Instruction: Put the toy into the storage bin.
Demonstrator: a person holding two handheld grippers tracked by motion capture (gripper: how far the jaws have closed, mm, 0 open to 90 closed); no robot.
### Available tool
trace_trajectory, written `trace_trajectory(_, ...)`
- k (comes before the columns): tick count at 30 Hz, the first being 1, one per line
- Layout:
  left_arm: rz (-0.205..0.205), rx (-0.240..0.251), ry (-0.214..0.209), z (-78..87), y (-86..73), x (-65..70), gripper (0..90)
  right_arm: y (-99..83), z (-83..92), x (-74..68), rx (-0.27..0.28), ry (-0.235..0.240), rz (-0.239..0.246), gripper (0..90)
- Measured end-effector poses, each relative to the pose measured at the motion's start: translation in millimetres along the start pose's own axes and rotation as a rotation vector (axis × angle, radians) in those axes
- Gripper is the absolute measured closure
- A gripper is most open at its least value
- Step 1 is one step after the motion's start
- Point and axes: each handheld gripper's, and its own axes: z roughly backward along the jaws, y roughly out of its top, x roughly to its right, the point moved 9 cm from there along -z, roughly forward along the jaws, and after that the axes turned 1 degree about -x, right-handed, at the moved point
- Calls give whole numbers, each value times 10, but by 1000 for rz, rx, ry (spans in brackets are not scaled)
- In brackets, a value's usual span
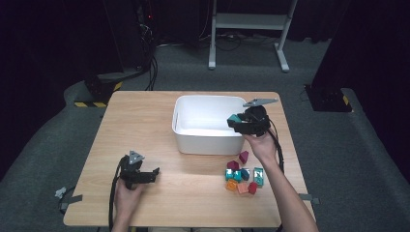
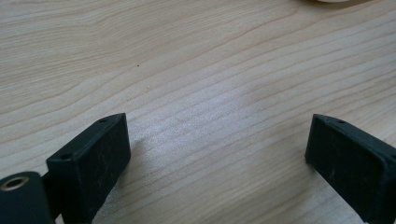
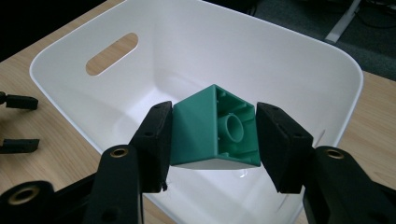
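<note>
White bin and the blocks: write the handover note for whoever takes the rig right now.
Right tongs: shut on a green block, held over the white bin.
Left tongs: open, nothing between them, low over the bare table at the near left.
Bin: no blocks seen inside.
Block pile: red, teal and orange pieces on the table, in front of the bin's right end.
Done: one block picked up.
Left: probably drop it in, then move the pile.

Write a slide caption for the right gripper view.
Right gripper holds a green block between its jaws above the open white bin.
</note>
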Motion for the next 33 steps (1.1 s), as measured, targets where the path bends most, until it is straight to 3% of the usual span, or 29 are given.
trace_trajectory(13,1,1,2,3,-1,-2,75,20,-212,-20,-40,-18,3,479)
trace_trajectory(19,3,2,2,4,-1,-2,77,15,-246,-40,-49,-1,3,400)
trace_trajectory(26,3,3,2,4,-1,-2,78,-5,-159,-46,-24,8,-3,375)
trace_trajectory(33,3,3,2,4,-1,-2,79,-37,72,5,35,10,-28,359)
